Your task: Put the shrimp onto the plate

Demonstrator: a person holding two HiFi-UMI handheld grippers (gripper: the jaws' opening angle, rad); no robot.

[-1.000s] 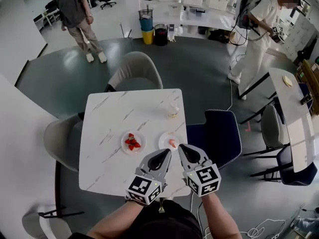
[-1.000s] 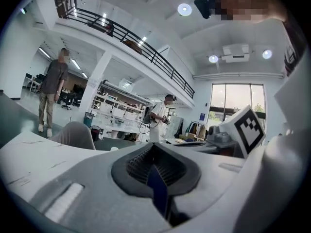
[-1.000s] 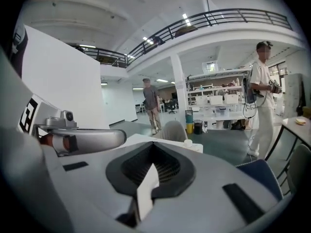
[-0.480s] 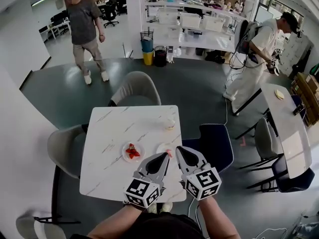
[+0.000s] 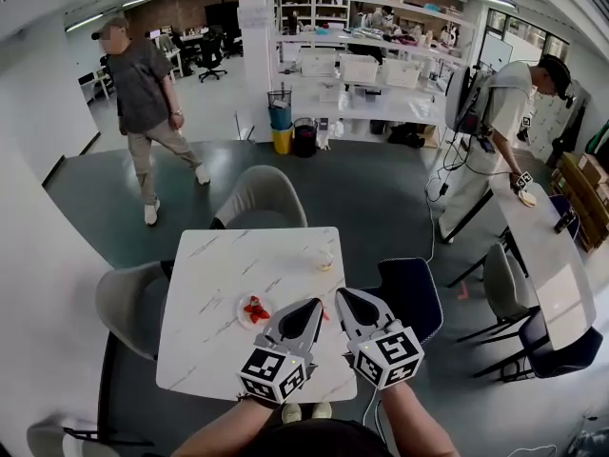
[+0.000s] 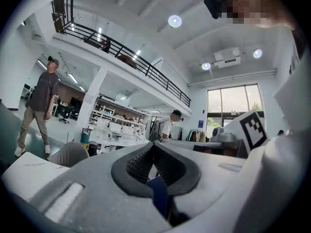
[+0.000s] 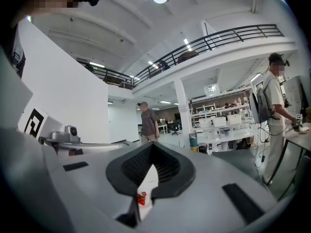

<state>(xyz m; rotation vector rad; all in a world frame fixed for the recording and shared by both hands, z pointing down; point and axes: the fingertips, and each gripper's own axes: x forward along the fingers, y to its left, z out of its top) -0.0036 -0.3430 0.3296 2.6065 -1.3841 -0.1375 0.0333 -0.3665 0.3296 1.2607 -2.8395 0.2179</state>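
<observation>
L tool [image 5: 312,305] & R tool [image 5: 344,296] were both shut, empty, over counter's [image 5: 219,284] near edge.
Tips pointed to 12 o'clock, side by side; shrimp [image 5: 325,314] peeked out betw. them, mostly hidden. Plate w/ red fruit [image 5: 253,309] sat at 9 o'clock of L tip.

Small round white plate [image 5: 240,310] — red pieces [image 5: 255,308] on it — lies flat, lower centre of the head view; the shrimp cannot be made out.
</observation>
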